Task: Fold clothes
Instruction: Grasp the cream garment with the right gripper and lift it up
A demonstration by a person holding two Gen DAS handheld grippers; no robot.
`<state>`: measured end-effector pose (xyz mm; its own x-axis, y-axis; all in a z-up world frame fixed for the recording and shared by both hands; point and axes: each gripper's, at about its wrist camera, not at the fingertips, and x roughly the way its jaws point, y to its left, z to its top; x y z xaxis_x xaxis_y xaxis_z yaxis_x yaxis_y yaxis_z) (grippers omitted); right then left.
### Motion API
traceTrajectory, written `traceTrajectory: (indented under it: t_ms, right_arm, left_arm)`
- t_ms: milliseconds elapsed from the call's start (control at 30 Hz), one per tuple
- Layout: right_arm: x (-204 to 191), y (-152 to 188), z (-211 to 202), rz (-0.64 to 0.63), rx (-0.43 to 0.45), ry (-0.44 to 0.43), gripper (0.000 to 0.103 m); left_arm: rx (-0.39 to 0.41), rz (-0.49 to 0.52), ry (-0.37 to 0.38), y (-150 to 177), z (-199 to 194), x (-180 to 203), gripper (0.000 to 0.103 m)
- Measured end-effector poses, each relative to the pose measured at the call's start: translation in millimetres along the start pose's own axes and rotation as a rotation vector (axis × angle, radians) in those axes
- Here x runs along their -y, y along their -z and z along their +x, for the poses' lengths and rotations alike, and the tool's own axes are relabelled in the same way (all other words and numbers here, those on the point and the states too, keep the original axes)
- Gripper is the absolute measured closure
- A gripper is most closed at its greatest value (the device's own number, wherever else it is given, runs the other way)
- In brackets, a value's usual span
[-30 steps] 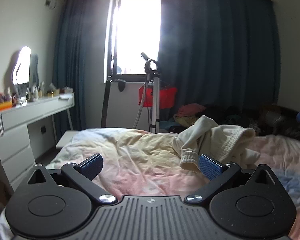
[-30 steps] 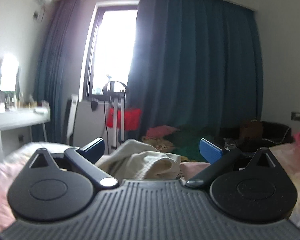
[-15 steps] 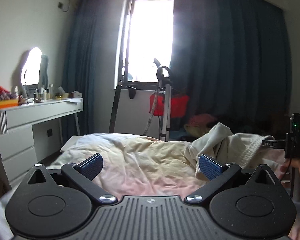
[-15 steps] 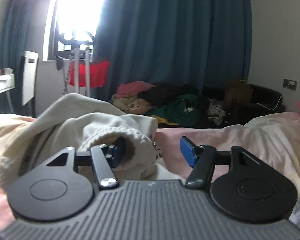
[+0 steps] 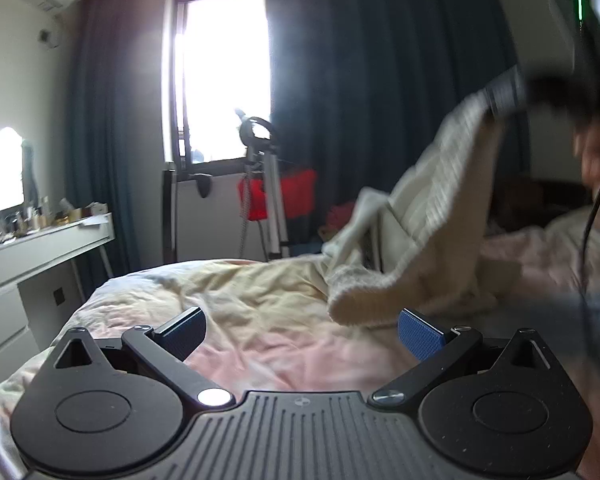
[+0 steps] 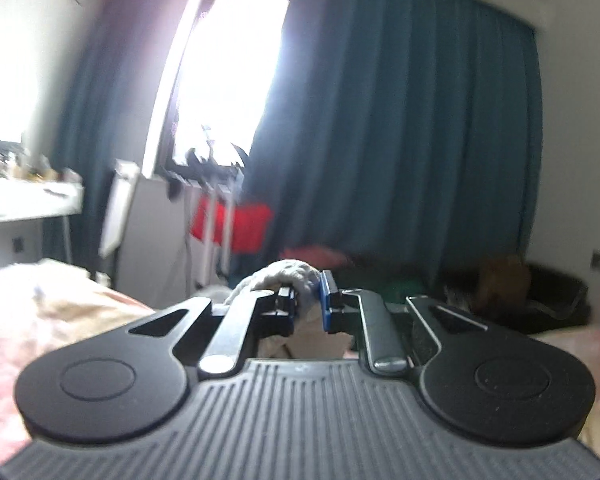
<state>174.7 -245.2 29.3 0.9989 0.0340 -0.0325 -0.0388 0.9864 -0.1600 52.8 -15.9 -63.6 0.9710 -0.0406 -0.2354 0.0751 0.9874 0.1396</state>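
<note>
A cream knitted garment [image 5: 432,216] rises off a rumpled bed [image 5: 236,312] as the right gripper [image 6: 309,304], its blue pads clenched on a bunched edge of the knit, hauls it into the air. Nearest the lens in the left-wrist view, the left gripper [image 5: 300,330] hangs released, its jaws spread wide over the pink and yellow bedding and holding nothing. Just beyond its right pad, the garment's lower hem trails on the bedding while the rest stretches up to the right. A second ago the same garment lay heaped on the bed with both grippers agape; half a second ago the right one was closing round the ribbed edge. The lift suggests the garment is being shaken out for folding, and it is plainly not folded now. Farther back stand a tripod [image 5: 260,184], a white dresser [image 5: 40,256], a bright window [image 5: 224,76] and dark blue curtains [image 6: 400,128].
</note>
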Motion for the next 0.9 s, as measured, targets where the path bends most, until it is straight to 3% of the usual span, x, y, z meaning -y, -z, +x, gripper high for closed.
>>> traceTrajectory:
  t_ms: [167, 300, 567, 633, 767, 900]
  right_arm:
    - [-5, -22, -92, 0.049, 0.109, -0.047, 0.088]
    - [5, -23, -150, 0.123, 0.143, -0.084, 0.089]
    - [44, 16, -172, 0.231, 0.048, -0.053, 0.089]
    - [54, 26, -177, 0.258, 0.024, -0.045, 0.089]
    - [73, 46, -188, 0.312, -0.023, -0.03, 0.088]
    - [74, 55, -187, 0.294, -0.074, 0.0, 0.088]
  left_arm:
    - [0.011, 0.108, 0.014, 9, -18, 26, 0.0]
    - [0.045, 0.216, 0.069, 19, -34, 46, 0.0]
    - [0.114, 0.667, 0.194, 71, -59, 118, 0.0]
    - [0.112, 0.725, 0.204, 83, -61, 134, 0.0]
    - [0.151, 0.785, 0.154, 94, -53, 153, 0.001]
    - [0.178, 0.698, 0.109, 86, -42, 146, 0.007]
